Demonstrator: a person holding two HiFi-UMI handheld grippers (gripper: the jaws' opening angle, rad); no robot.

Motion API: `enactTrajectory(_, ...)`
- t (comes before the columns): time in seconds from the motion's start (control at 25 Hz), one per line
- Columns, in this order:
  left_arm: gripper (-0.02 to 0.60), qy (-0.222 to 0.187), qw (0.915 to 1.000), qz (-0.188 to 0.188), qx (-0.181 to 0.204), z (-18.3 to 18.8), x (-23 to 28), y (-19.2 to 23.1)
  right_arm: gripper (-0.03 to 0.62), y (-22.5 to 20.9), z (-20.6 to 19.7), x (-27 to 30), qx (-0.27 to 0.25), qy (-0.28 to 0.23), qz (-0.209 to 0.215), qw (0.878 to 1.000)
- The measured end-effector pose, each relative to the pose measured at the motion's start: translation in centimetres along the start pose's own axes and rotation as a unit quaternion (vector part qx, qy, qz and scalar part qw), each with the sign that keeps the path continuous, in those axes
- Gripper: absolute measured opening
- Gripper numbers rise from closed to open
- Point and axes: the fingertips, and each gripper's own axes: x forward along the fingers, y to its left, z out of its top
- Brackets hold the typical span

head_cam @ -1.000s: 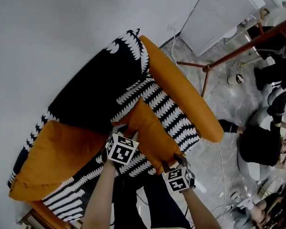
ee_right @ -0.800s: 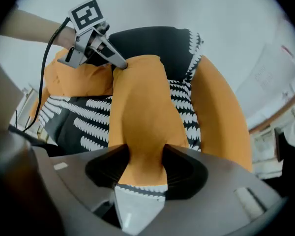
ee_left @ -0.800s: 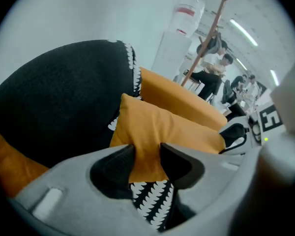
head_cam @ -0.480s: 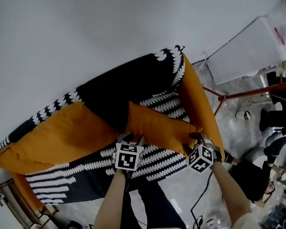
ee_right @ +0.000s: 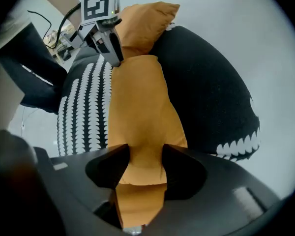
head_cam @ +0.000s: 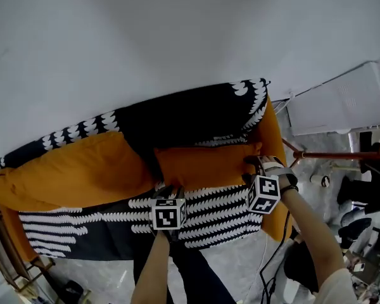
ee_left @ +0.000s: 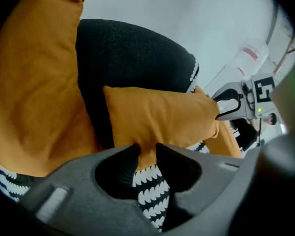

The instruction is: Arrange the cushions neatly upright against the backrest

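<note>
A small orange cushion [head_cam: 202, 166] stands on edge on the black-and-white patterned sofa seat [head_cam: 215, 211], leaning on the black backrest [head_cam: 190, 116]. My left gripper [head_cam: 164, 192] pinches its lower left corner [ee_left: 145, 154], jaws closing on the fabric. My right gripper [head_cam: 256, 166] is shut on the cushion's right end [ee_right: 145, 161]. A larger orange cushion [head_cam: 69, 176] leans against the backrest to the left. In the right gripper view the small cushion [ee_right: 140, 102] runs away from me toward the left gripper [ee_right: 105, 28].
An orange armrest [head_cam: 272, 138] bounds the sofa's right end. A white wall [head_cam: 145, 37] rises behind the backrest. A white appliance [head_cam: 342, 103], a wooden rod [head_cam: 348, 155] and seated people [head_cam: 367, 195] are on the floor to the right.
The small cushion has been carried from the seat's front back against the backrest, both grippers moving with it. The head view has swung so the sofa lies level across the picture.
</note>
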Motion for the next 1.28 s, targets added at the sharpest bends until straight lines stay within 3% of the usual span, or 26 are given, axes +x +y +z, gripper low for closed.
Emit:
enactTrajectory(0.08, 0.005, -0.008, 0.9998, 0.018, 0.003, 0.2, 0.4, 0.9, 0.232, -1.3, 0.9, 0.9, -0.031, -0.004, -0.002, 1.0)
enactTrajectory(0.2, 0.01, -0.007, 0.9999, 0.013, 0.0, 0.2, 1.3, 0.6, 0.238, -3.0, 1.5, 3.0, -0.049, 0.011, -0.004, 0.999)
enactTrajectory(0.4, 0.028, -0.024, 0.9997, 0.003, 0.0, 0.7, 1.3, -0.1, 0.291, -5.0, -0.5, 5.5, -0.018, 0.045, -0.004, 0.999)
enactTrajectory(0.56, 0.031, -0.036, 0.9992, 0.01, -0.013, 0.8, 0.6, 0.3, 0.297, -5.2, -1.3, 5.5, 0.046, 0.028, -0.018, 0.998)
enactTrajectory(0.72, 0.031, -0.054, 0.9984, 0.012, -0.014, 1.7, -0.5, 0.5, 0.36, -5.6, -2.3, 4.3, 0.169, 0.0, -0.035, 0.985)
enactTrajectory(0.84, 0.031, -0.073, 0.9973, 0.01, -0.008, 2.7, -2.1, 0.2, 0.367, -5.4, -2.1, 2.2, 0.249, -0.033, -0.055, 0.966)
enactTrajectory(0.92, 0.031, -0.09, 0.9959, 0.01, -0.007, 3.6, -3.7, 0.0, 0.328, -5.3, -1.6, 0.2, 0.298, -0.066, -0.079, 0.949)
enactTrajectory(1.12, 0.029, -0.155, 0.9878, 0.007, 0.012, 7.5, -8.9, -0.7, 0.084, -5.8, 0.8, -7.8, 0.407, -0.174, -0.175, 0.88)
enactTrajectory(1.28, 0.028, -0.203, 0.9787, 0.004, 0.03, 9.8, -14.4, -1.7, 0.009, -5.3, 3.6, -15.2, 0.453, -0.239, -0.227, 0.828)
